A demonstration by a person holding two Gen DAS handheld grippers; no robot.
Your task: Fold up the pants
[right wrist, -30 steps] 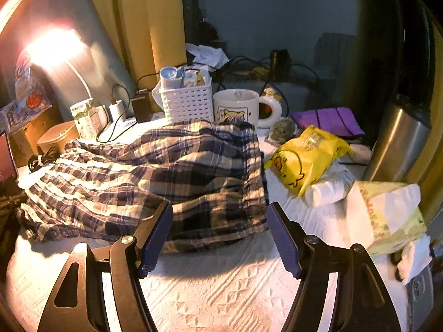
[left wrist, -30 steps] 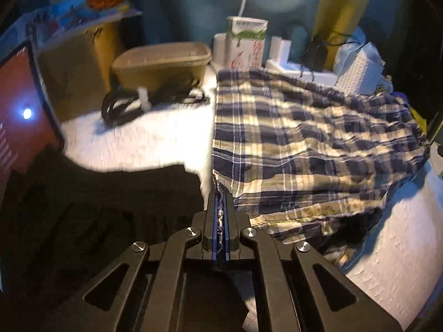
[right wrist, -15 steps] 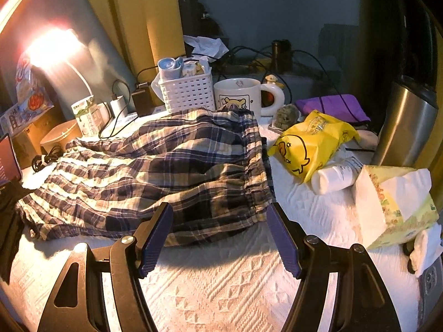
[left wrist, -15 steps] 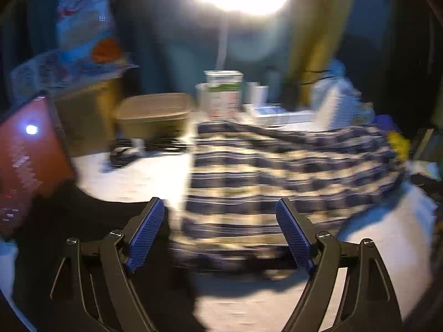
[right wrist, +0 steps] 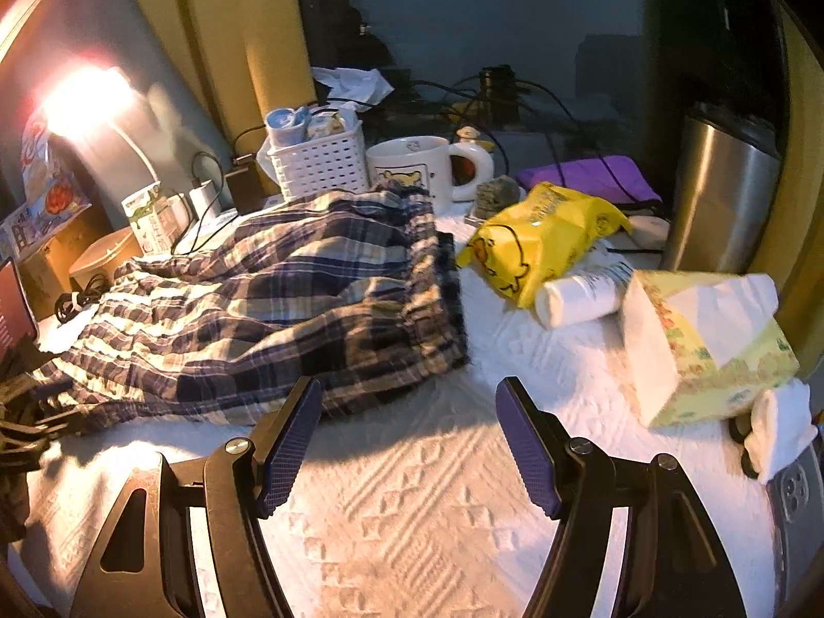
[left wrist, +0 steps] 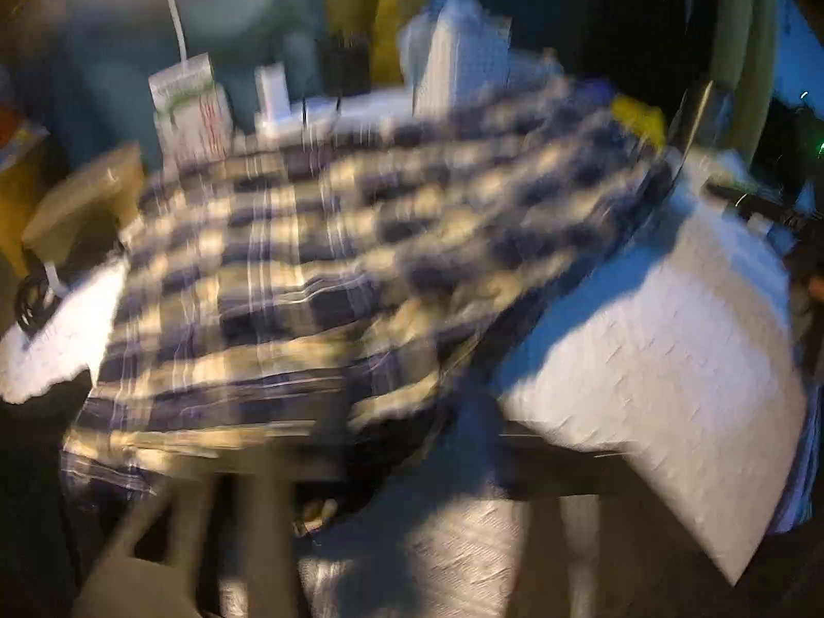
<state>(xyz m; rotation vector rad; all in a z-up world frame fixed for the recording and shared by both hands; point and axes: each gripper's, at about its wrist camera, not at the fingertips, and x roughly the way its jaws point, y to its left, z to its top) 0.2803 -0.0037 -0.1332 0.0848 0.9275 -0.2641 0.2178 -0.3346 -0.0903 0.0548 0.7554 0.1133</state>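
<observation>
The navy-and-cream plaid cotton pants (right wrist: 268, 309) lay spread and wrinkled on the white textured bed cover (right wrist: 412, 504), with the waistband beside a yellow plastic bag (right wrist: 535, 237). The right gripper (right wrist: 409, 443) stood wide open just before their near edge, holding nothing. The left gripper (left wrist: 247, 530) was closing; its blurred view hid any grip.

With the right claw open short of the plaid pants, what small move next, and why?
Probably ease the right claw forward onto the near waistband corner of the plaid pants: its jaws stand open with only the white cloth between them, and the pants lie flat and unheld there.
</observation>
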